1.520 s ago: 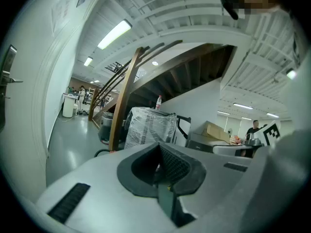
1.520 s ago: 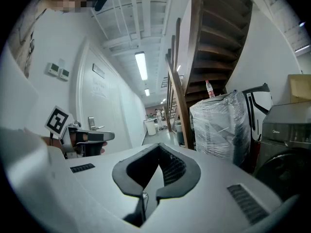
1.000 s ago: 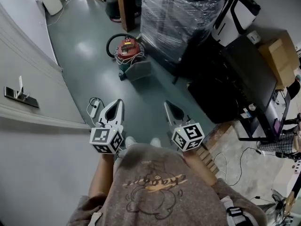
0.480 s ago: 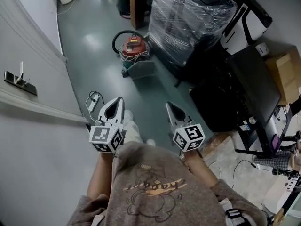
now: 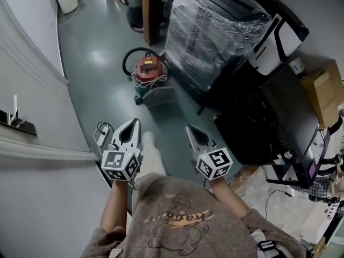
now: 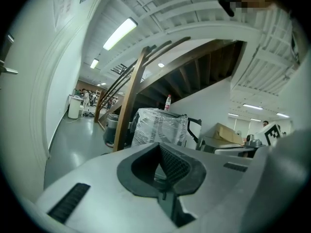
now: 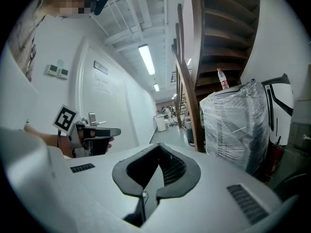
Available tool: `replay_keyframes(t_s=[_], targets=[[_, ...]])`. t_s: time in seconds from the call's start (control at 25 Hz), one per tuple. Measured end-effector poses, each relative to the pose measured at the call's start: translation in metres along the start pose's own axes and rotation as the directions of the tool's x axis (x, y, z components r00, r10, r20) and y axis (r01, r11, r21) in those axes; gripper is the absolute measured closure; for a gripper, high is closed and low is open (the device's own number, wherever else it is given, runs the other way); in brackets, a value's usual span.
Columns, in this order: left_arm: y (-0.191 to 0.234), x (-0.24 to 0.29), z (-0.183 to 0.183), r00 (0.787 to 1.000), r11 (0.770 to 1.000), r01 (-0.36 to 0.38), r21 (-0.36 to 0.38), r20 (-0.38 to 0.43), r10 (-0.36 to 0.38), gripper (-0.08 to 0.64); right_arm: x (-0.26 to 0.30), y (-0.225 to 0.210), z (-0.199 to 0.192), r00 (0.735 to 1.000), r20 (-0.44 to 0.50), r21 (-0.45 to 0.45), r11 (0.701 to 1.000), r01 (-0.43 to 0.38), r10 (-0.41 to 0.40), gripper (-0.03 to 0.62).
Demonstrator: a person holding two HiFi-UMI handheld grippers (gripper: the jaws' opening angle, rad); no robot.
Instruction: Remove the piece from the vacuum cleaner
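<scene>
both jaws were shut, nothing between them. left gripper [image 5: 133, 124] and right gripper [image 5: 191, 129] were side by side, pointing toward the vacuum cleaner [image 5: 148, 69], which stood well ahead on the glossy grey-green floor [image 5: 99, 52], near the film-wrapped stack [image 5: 209, 31]. round red drum; black hose [image 5: 128, 55] looped beside it; flat grey part [image 5: 160, 97] at its front. step judged: approach. advice: get close and low, open the jaws before reaching, steady the drum with one gripper, pull with the other. which piece comes off: unclear from here

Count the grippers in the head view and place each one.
2: left gripper low, left of centre; right gripper low, right of centre, both over the green floor.
</scene>
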State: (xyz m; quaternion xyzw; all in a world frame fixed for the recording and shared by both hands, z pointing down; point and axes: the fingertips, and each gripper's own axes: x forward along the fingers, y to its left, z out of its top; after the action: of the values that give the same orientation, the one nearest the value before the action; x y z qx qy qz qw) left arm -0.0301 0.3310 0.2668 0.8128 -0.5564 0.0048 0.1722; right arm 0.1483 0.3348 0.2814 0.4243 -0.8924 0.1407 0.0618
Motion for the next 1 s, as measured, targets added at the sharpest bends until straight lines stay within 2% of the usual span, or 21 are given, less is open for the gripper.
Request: replay_keyframes(t_s=[0.28,0.52,0.76,1.0], targets=[[0.067,0.091,0.043,0.999,0.999,0.048,-0.021,-0.017,-0.049,0.558,0.100,-0.034,0.035,1.000,-0.002,0.019,0.999,0.029,-0.029,0.593],[0.108,0.155,0.071,0.993,0.994,0.110,-0.004,-0.050,-0.110,0.558,0.171,-0.054,0.063,0.998,0.010,0.050,0.997,0.064,-0.064,0.592],[0.137,0.200,0.097,0.986,0.985,0.166,-0.045,-0.014,-0.166,0.558,0.217,-0.075,0.082,0.992,0.034,0.057,0.991,0.122,-0.124,0.592],[0.150,0.231,0.099,0.984,0.984,0.175,-0.031,-0.033,-0.176,0.558,0.237,-0.096,0.088,0.986,0.025,0.060,0.985,0.161,-0.163,0.592]])
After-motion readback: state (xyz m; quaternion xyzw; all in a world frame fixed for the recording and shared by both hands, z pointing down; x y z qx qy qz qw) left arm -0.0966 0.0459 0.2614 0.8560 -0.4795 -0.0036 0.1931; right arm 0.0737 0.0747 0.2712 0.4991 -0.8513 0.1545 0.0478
